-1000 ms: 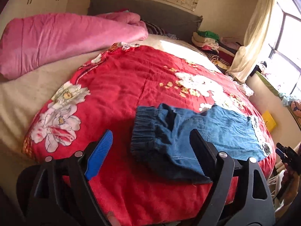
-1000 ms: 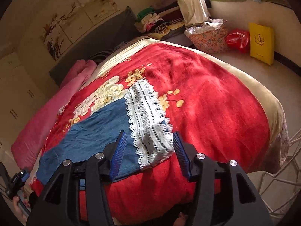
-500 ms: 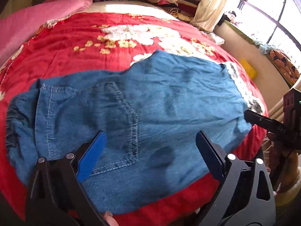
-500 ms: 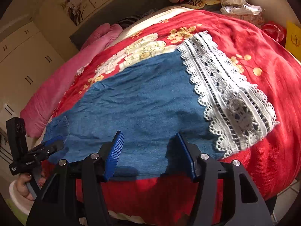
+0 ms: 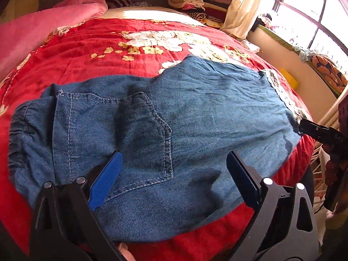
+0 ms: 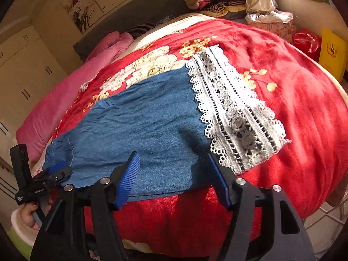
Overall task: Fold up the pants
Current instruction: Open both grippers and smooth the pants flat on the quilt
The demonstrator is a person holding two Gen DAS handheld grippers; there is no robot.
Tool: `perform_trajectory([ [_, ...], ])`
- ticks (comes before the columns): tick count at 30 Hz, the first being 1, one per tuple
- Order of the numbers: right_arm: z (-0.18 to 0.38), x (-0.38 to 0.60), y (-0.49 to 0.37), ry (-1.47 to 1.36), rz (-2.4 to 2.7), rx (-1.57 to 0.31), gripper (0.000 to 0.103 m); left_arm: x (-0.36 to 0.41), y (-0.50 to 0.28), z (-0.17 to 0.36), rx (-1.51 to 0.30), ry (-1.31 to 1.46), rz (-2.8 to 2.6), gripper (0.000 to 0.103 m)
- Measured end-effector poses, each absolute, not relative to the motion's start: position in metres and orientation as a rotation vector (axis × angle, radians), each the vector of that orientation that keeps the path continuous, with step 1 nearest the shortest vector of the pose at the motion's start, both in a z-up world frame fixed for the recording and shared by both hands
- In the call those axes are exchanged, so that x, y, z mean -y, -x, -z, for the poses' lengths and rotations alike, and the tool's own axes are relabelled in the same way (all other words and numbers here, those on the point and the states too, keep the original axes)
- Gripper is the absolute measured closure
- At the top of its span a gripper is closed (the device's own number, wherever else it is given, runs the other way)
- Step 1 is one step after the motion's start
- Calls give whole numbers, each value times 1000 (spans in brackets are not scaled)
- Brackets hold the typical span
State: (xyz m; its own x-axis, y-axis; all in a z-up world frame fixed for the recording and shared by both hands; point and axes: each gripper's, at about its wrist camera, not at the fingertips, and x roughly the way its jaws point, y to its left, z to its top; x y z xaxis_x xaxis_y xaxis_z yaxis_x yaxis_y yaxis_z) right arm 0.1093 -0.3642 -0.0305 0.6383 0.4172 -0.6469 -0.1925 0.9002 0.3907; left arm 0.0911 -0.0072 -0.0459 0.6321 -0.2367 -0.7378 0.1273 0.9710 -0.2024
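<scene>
Denim pants (image 5: pixel 165 134) lie flat on the red bedspread (image 5: pixel 87 50), both the left gripper (image 5: pixel 171 174) and right gripper (image 6: pixel 174 174) fingers wide and empty; a shallow pinch risks lifting one layer only, skewing the fold.

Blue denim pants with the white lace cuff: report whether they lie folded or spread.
Spread. The blue denim pants lie flat along the red floral blanket, back pocket up, white lace cuff extended.

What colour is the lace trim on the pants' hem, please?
White lace trim, clearest in the right wrist view.
</scene>
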Motion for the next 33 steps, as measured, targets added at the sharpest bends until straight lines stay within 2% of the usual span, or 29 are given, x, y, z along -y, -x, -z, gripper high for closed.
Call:
perform_trajectory([
  [3,18,379,-101,-308,-329,-768,32,7,-83,29,-836,165,222,10],
  [10,3,410,-87,-379,-273,-712,24,21,-79,-10,-766,168,275,10],
  [17,-5,433,-77,-414,-227,-664,21,52,-101,-29,-752,121,329,10],
  [26,1,454,-70,-469,-193,-655,17,114,-153,-52,-735,9,422,10],
  [33,21,439,-79,-488,-227,-711,16,169,-211,-45,-780,-82,498,10],
])
